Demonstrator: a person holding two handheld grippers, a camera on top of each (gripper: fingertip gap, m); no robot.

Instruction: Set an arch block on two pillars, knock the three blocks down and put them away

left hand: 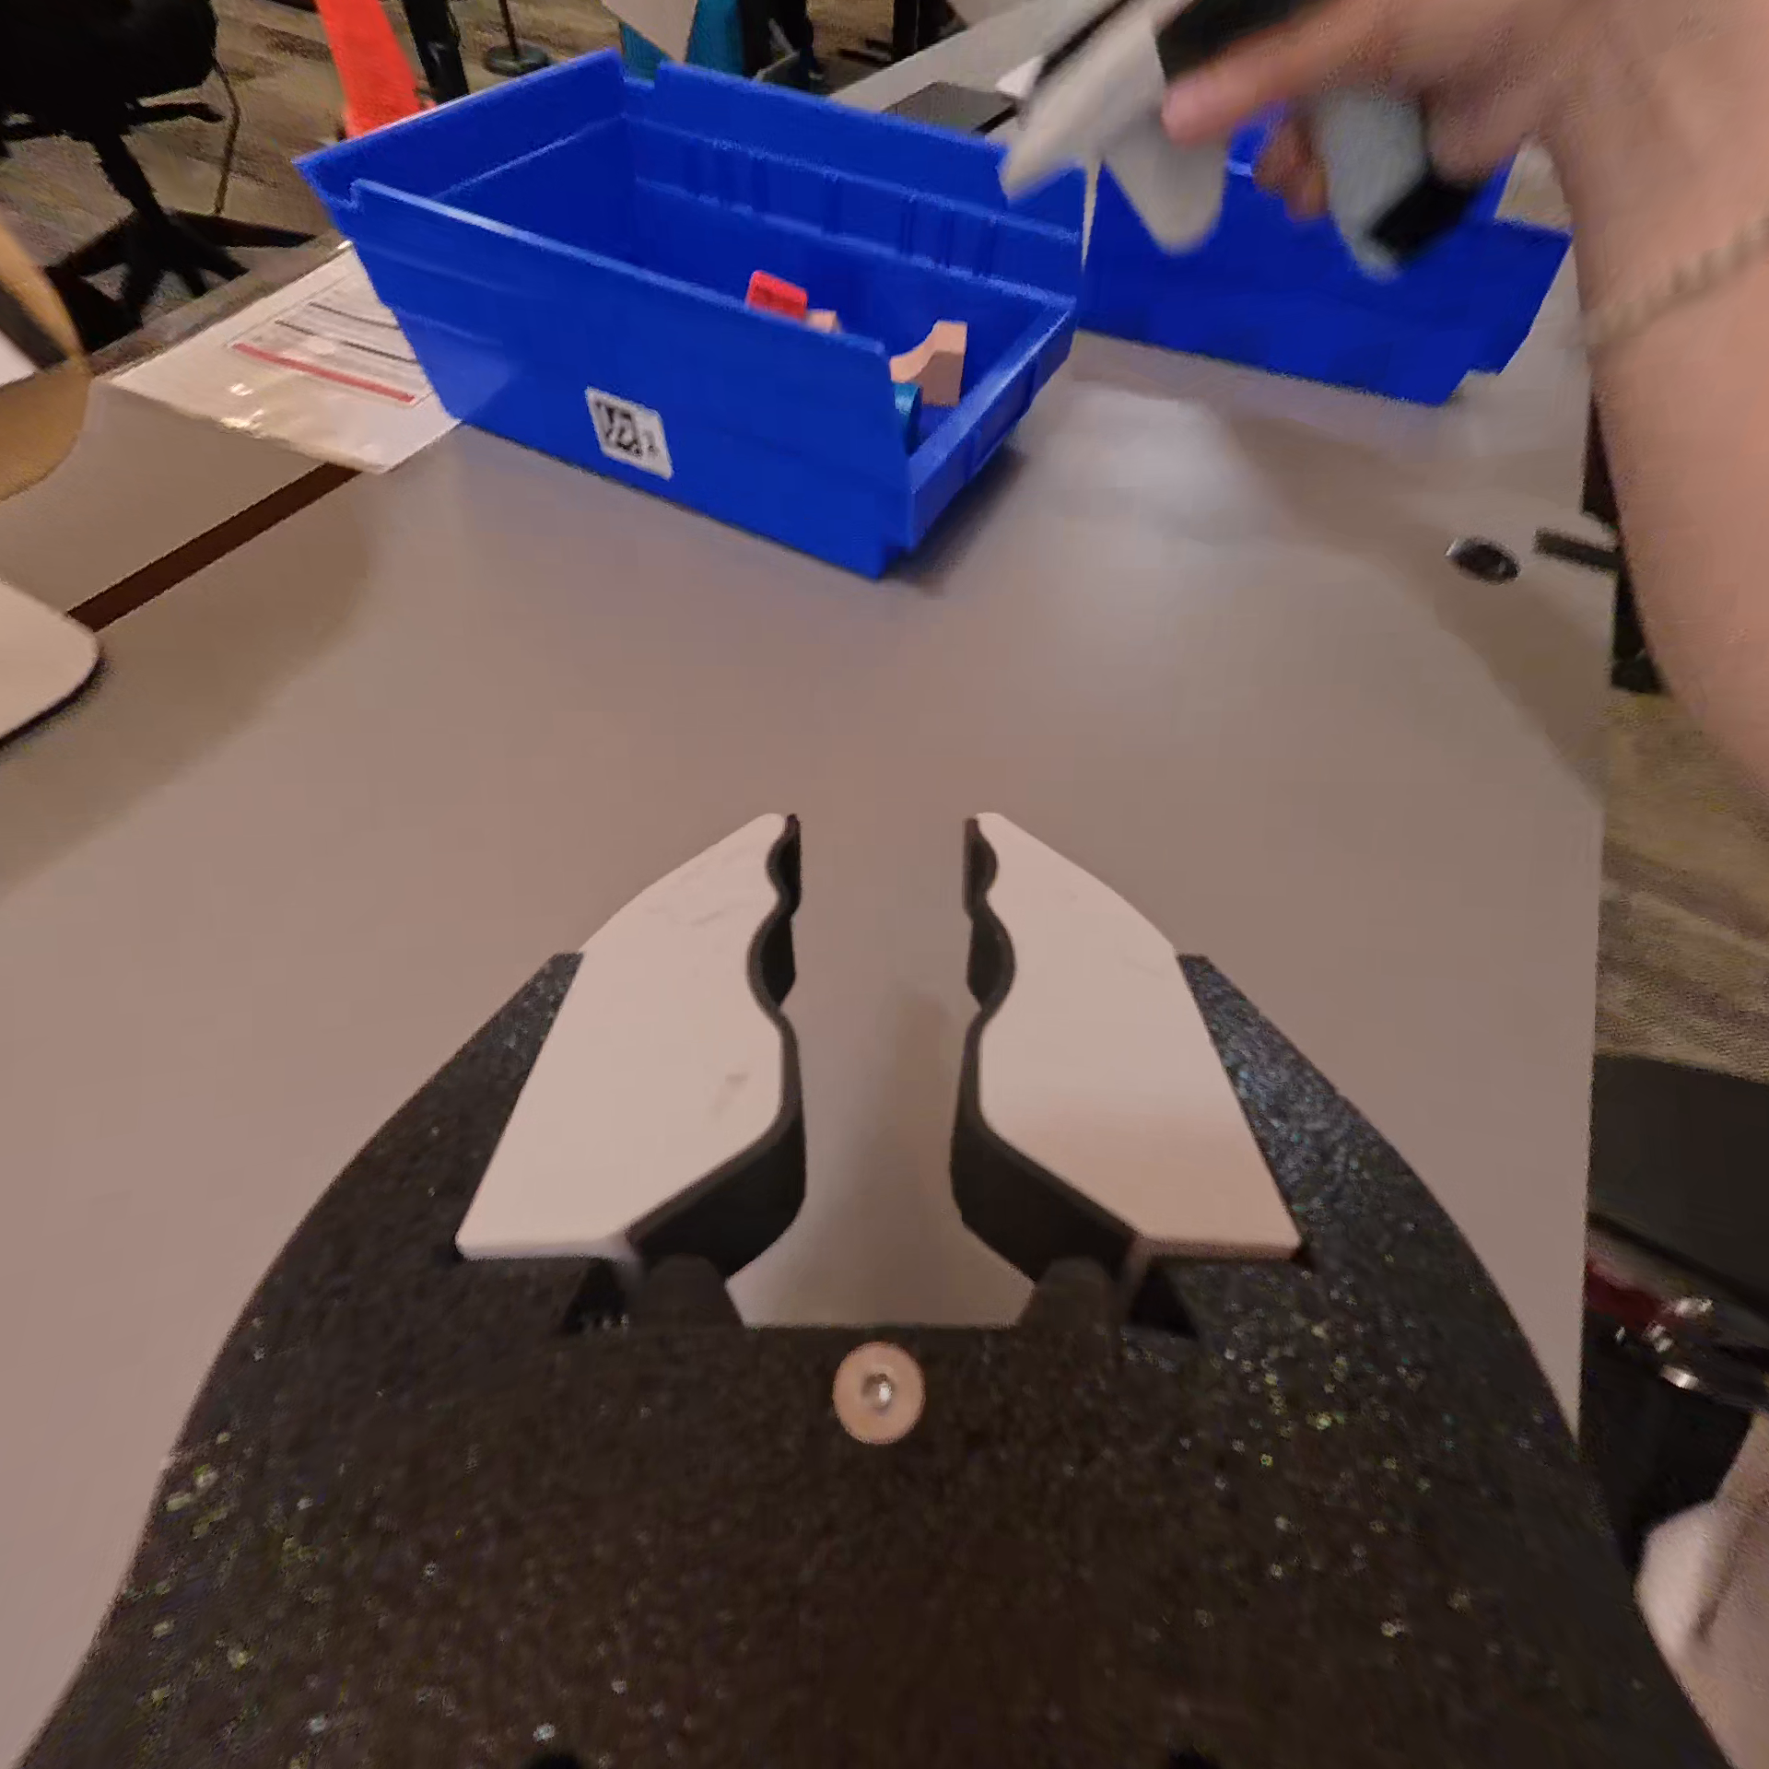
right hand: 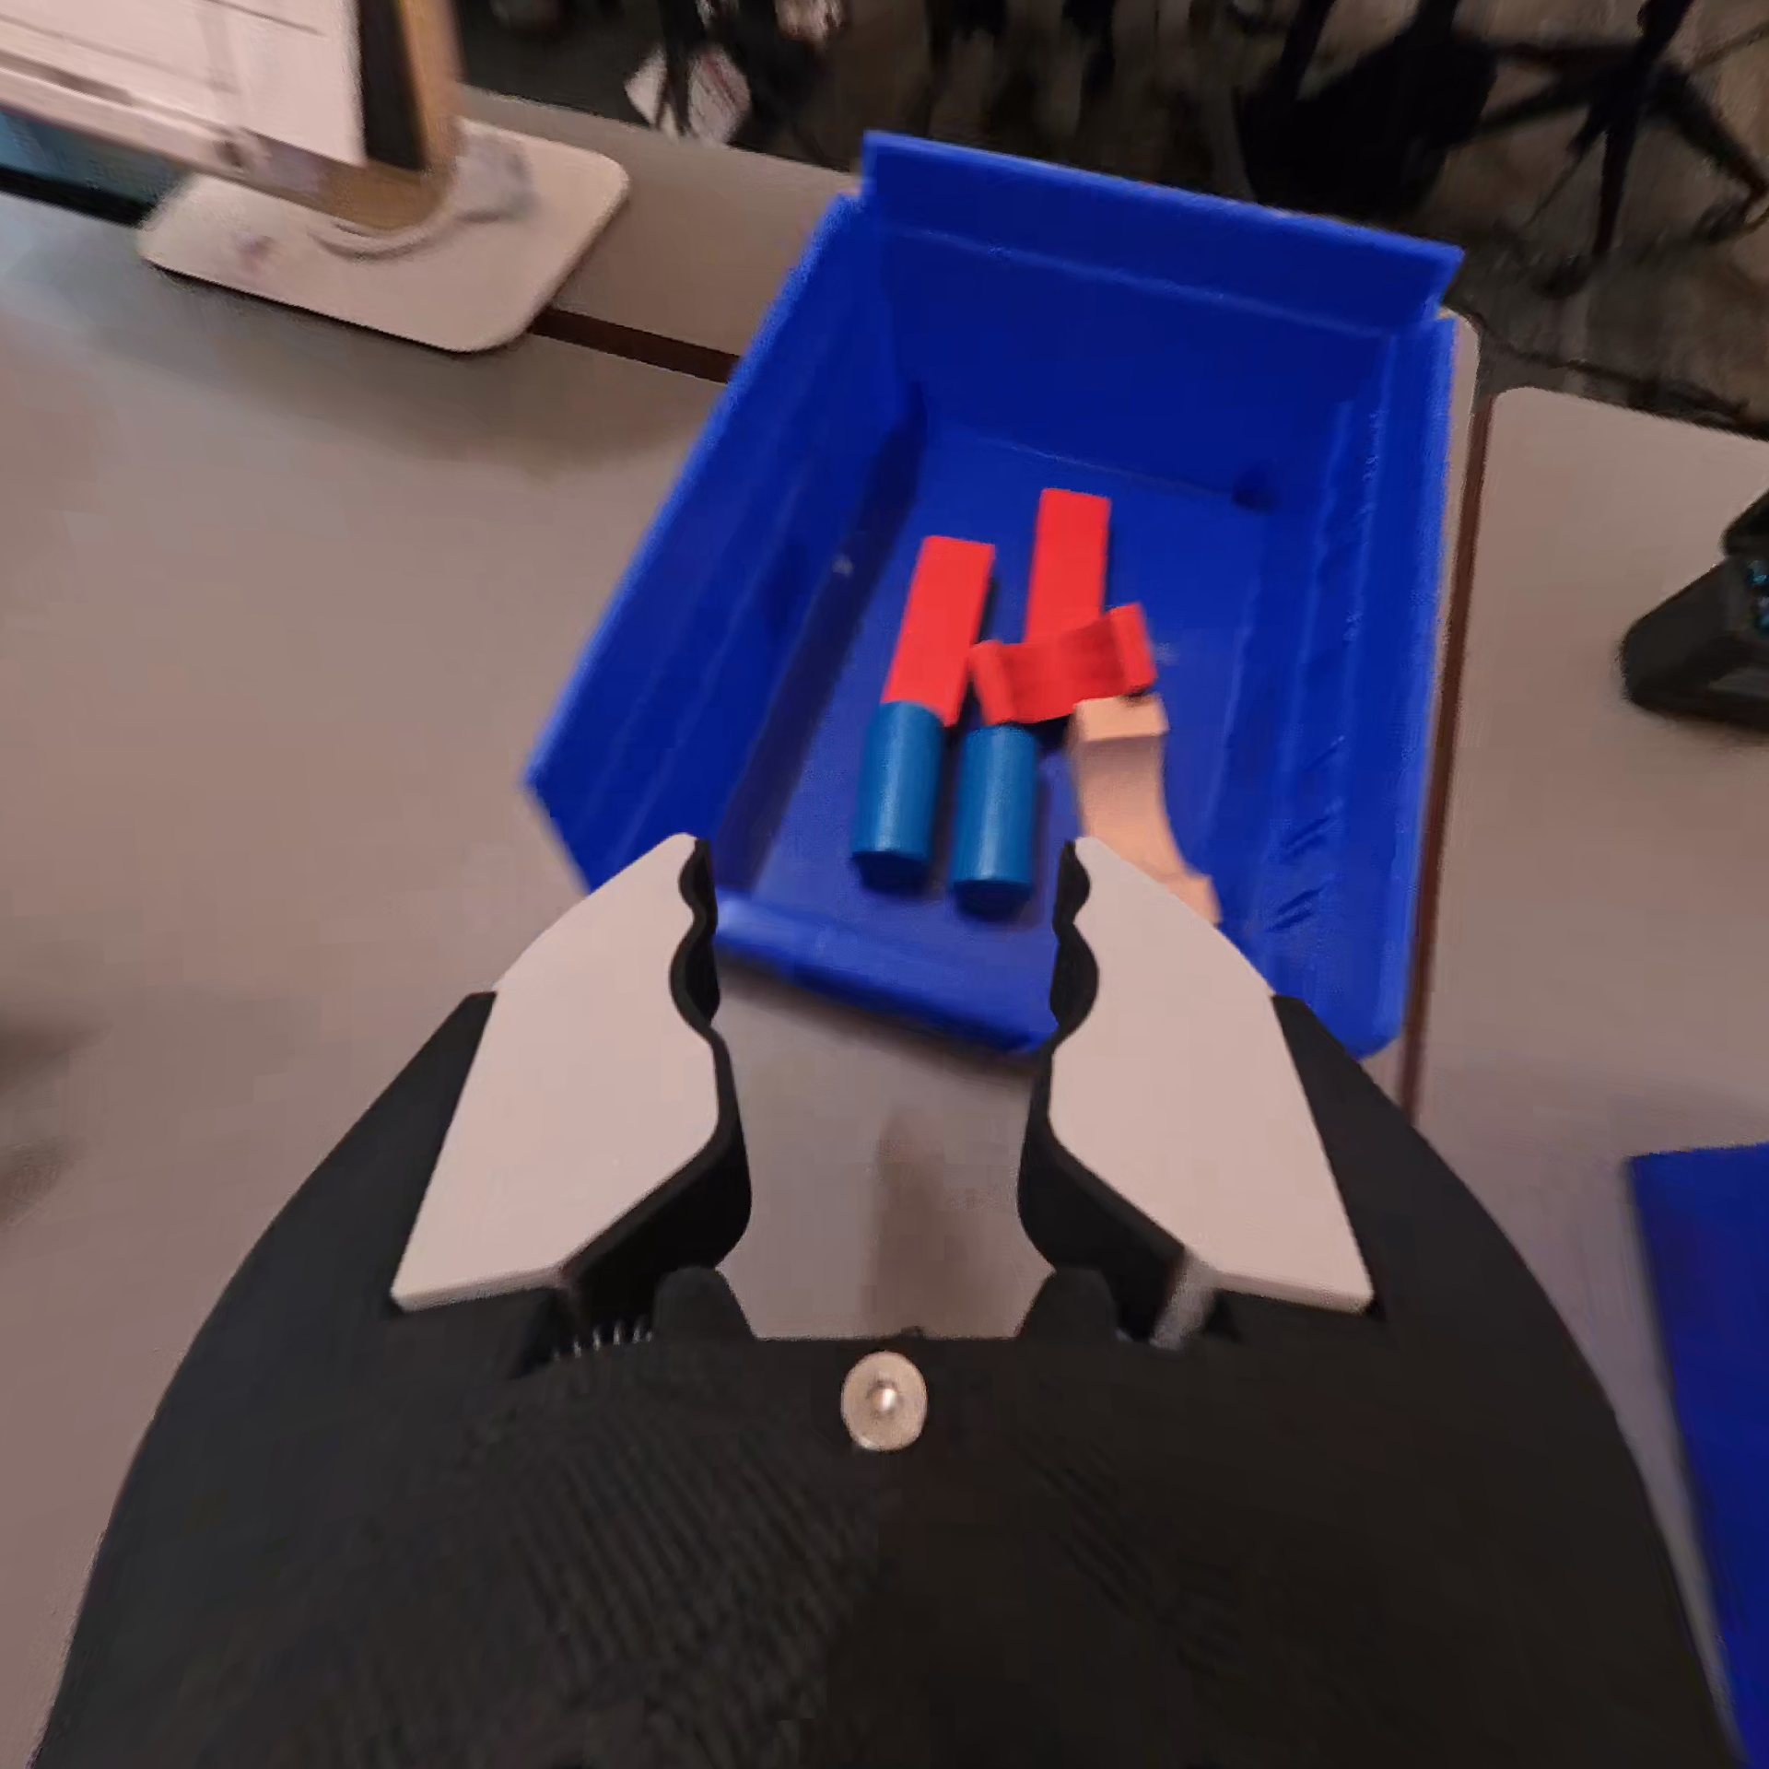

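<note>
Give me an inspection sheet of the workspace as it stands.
Surface: grey table, bare under the left gripper.
Things: blue bin holding two red blocks, two blue cylinders, a red arch, a tan arch.
Clutter: second blue bin, plastic sleeve with paper, monitor stand.
Grippers: left gripper open, empty; right gripper open, empty, at the bin's near rim.
Cables: nothing seen.
Surroundings: orange cone, chairs.

The left claw point(left hand: 881, 842) is built from a black, speckled, rounded body, two pale grey fingers with wavy black inner pads, and a silver screw at its centre. The right claw point(right hand: 885, 862) is made alike, its black body finely ribbed. A thin chain bracelet point(left hand: 1685, 278) is worn on the wrist.
</note>
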